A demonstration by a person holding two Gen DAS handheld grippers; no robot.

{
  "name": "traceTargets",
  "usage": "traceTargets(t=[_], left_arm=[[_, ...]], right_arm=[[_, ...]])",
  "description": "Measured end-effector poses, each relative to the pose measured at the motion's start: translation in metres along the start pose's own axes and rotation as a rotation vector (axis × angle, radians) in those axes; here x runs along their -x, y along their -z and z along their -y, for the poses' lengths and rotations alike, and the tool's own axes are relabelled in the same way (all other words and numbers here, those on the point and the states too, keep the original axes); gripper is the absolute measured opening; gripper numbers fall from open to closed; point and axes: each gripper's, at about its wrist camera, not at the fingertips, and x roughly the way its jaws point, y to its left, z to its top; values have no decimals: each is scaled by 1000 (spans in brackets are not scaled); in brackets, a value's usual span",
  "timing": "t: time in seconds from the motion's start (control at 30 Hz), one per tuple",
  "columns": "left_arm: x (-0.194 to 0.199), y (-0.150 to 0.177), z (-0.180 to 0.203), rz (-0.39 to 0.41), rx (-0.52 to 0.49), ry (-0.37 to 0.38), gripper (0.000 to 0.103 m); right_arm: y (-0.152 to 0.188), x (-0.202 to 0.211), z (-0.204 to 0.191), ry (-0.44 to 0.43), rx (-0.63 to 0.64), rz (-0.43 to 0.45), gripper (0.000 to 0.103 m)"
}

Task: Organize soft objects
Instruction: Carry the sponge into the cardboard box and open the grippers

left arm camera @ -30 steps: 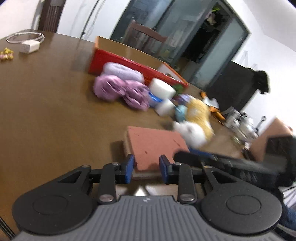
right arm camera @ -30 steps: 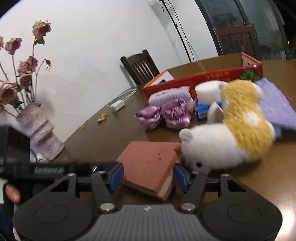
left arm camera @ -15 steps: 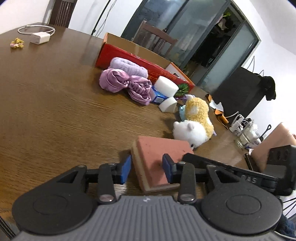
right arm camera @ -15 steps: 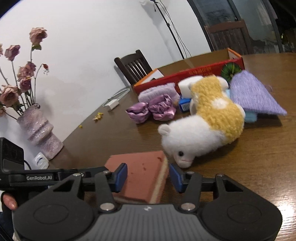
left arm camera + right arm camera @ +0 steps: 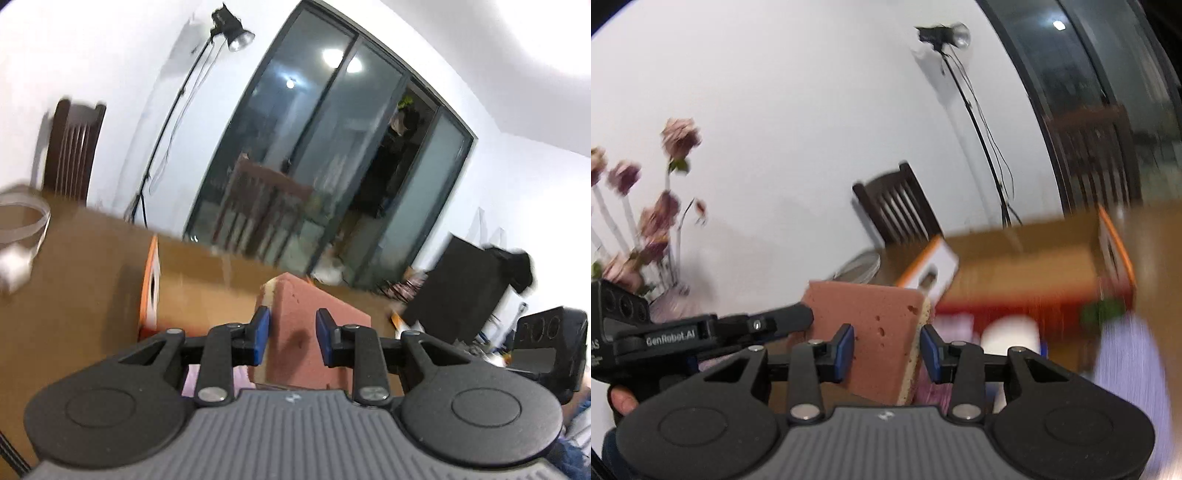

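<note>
A reddish-brown sponge with a pale yellow underlayer (image 5: 306, 325) (image 5: 875, 332) is held up in the air, tilted, between both grippers. My left gripper (image 5: 291, 339) is shut on one side of it. My right gripper (image 5: 888, 352) is shut on the other side, and the left gripper's finger (image 5: 783, 321) shows touching the sponge's left edge. The open red-and-orange cardboard box (image 5: 207, 284) (image 5: 1027, 266) lies just beyond the sponge. Purple fabric (image 5: 1130, 373), a white foam piece (image 5: 1012, 336) and purple scrunchies (image 5: 938, 387) lie blurred below.
Brown wooden table (image 5: 74, 280) with a white charger and cable (image 5: 14, 254) at the left. Wooden chairs (image 5: 74, 147) (image 5: 897, 206), a light stand (image 5: 177, 110), glass doors and a vase of dried roses (image 5: 646, 229) stand around the table.
Both grippers have lifted the sponge off the table and carried it up toward the cardboard box. The views have swung upward, so the plush toy has left the frame.
</note>
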Motion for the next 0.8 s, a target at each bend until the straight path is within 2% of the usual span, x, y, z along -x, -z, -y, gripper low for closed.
traceTargets(t=[0.03, 0.1, 0.2, 0.33, 0.37, 0.43, 0.47, 0.57, 0.7, 0.8], left_arm=[[-25, -17, -6, -13, 11, -14, 28], [-66, -42, -22, -44, 95, -49, 28], [-133, -69, -47, -87, 122, -110, 28], [-203, -74, -80, -174, 131, -216, 29], [-220, -71, -86, -194, 128, -244, 34], [-238, -66, -93, -229, 79, -283, 37], [-246, -64, -94, -241, 59, -314, 41], [-252, -64, -97, -233, 21, -357, 45], [-256, -72, -99, -228, -13, -368, 45], [-245, -78, -94, -230, -28, -385, 45]], right_arm=[[-20, -19, 10, 4, -6, -13, 39], [-55, -60, 34, 21, -40, -51, 39], [-93, -123, 73, 37, -108, -136, 39], [-113, -202, 123, 70, -198, -222, 38], [-113, -220, 130, 79, -209, -241, 38], [-110, -252, 145, 106, -228, -284, 38], [-108, -265, 150, 117, -233, -306, 38], [-97, -291, 157, 140, -229, -347, 38], [-88, -296, 157, 137, -220, -363, 42], [-94, -277, 153, 151, -194, -328, 43]])
